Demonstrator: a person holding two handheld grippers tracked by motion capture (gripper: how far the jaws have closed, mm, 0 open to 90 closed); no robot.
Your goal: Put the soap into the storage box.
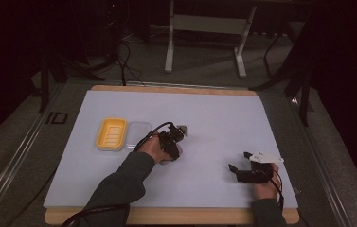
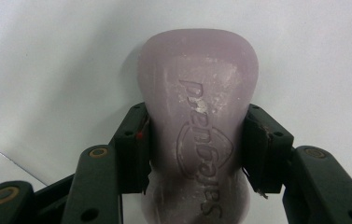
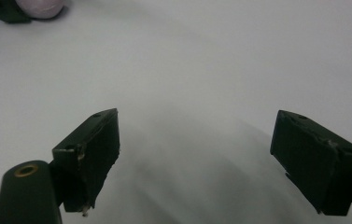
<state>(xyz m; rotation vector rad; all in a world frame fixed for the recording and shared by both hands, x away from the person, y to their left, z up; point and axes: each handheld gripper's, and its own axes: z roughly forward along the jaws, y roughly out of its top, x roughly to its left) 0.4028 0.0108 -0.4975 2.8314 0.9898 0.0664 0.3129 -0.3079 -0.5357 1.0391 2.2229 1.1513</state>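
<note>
Pale lilac soap bar [image 2: 197, 126] flat on the white table [image 1: 214, 123], clamped across its narrowed waist by left gripper [image 2: 196, 149] — hard, slick, likely to squirt out; right gripper [image 3: 197, 154] wide, empty.

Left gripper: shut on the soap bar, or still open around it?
Shut on it. In the left gripper view both pads of the left gripper press against the sides of the pale purple soap bar.

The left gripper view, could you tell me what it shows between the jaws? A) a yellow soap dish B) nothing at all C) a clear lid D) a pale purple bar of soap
D: the left gripper has its jaws pressed on both sides of a pale purple bar of soap with embossed lettering, lying on the white table.
</note>
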